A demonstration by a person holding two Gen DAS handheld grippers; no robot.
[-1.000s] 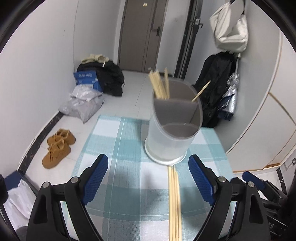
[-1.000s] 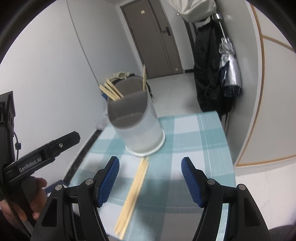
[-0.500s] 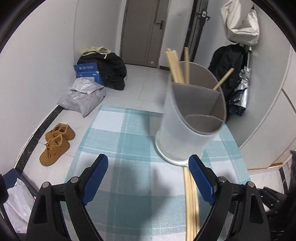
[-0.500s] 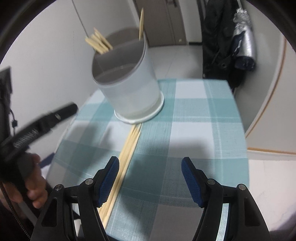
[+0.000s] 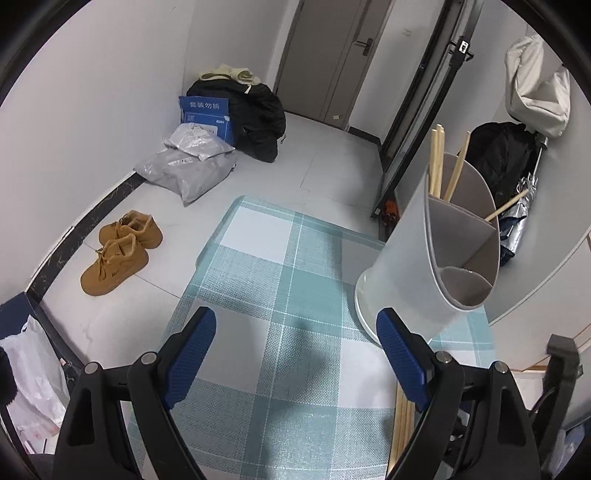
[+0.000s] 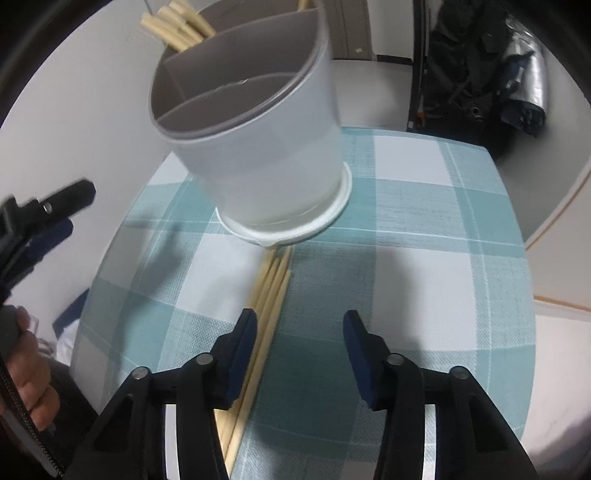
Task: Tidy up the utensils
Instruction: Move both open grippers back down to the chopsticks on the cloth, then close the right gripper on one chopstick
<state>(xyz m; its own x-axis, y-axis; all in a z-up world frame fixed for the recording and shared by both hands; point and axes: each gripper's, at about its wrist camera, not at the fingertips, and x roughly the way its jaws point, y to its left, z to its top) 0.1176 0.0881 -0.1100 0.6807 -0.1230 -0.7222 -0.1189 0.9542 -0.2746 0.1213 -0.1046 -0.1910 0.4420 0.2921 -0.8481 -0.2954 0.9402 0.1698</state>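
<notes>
The loose chopsticks (image 6: 271,291) run under the right hand-held gripper (image 6: 299,325) and off the bottom edge. The holder (image 6: 255,129) hides the upright chopsticks' (image 6: 181,29) lower ends.

Chopsticks (image 6: 271,291) on tablecloth (image 6: 424,280) before holder (image 6: 266,147)

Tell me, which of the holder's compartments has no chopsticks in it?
The low front compartment of the white holder, nearest the table's loose chopsticks, is empty. The tall back sections hold several chopsticks and a single chopstick.
</notes>
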